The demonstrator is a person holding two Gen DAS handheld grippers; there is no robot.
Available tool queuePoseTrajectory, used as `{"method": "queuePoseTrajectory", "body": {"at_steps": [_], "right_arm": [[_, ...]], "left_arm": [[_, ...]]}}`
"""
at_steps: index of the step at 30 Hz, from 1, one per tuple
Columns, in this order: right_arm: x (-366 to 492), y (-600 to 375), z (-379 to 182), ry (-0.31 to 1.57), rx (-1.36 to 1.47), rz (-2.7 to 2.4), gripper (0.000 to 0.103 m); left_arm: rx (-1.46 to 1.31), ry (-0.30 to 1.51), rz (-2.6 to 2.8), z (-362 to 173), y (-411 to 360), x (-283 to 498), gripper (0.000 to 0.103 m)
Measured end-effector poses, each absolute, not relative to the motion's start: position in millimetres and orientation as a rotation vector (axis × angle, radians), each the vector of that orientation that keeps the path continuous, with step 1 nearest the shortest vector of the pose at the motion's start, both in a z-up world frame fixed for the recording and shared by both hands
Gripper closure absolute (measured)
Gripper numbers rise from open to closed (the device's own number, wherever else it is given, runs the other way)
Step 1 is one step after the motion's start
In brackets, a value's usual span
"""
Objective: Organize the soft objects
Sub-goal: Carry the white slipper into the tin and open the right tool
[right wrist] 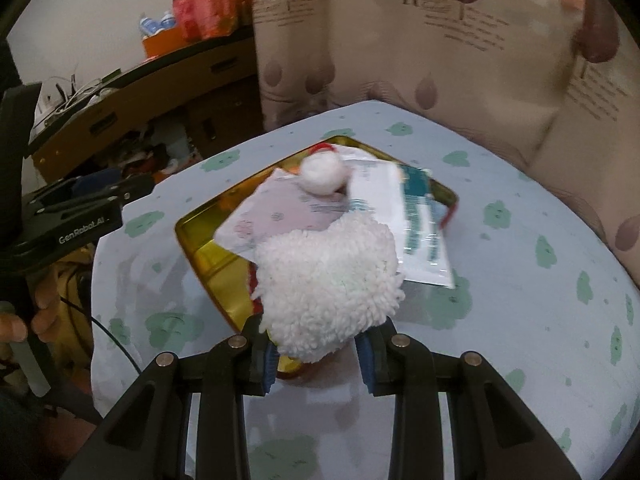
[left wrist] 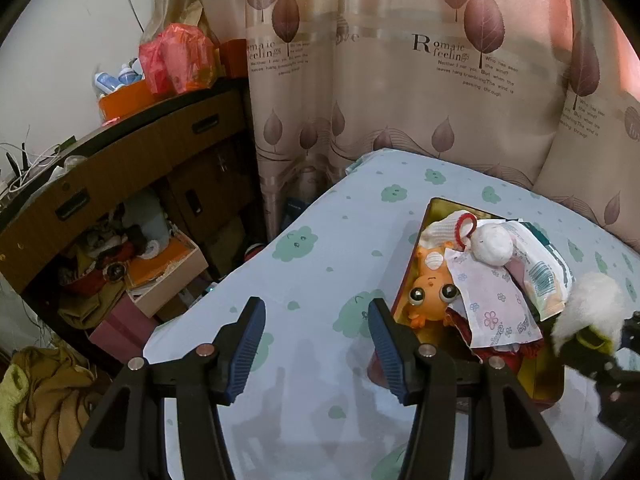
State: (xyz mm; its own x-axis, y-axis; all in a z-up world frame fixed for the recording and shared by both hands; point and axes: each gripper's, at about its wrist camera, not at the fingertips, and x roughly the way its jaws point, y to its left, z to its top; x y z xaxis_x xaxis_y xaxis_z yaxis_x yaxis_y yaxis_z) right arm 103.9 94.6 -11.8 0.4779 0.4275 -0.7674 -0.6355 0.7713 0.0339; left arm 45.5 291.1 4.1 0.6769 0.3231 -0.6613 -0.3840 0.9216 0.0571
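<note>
Two grippers work over a bed covered with a pale blue sheet printed with green clouds. The right gripper pinches a white fluffy plush between its blue pads; the plush bulges out above the fingers and hides the near part of the tin below it. The right wrist view is motion-blurred, so print on the packets cannot be read. In the left wrist view the same plush shows at the right edge, and the gripper holding it is largely cut off by the frame.

The left gripper stands spread wide with nothing between its fingers, hovering above bare sheet just left of the tin.

The gold-lined tin lies on the bed and holds a pile of soft items: an orange plush toy with large eyes, partly covered by a flower-print tissue packet; a white pompom on top; a wet-wipe packet leaning over the far rim; and a red knitted item, mostly buried under the tissue packet. What the red item is cannot be made out.
</note>
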Motion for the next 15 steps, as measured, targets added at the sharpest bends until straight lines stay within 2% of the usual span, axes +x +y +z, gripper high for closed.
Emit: {"method": "queuePoseTrajectory", "body": {"at_steps": [15], "right_arm": [[111.5,129.8,-35.3,0.882,-0.316,0.661,0.074]], "left_arm": [[-0.103,0.732,0.441,3.5,296.7,46.1,0.048]]}}
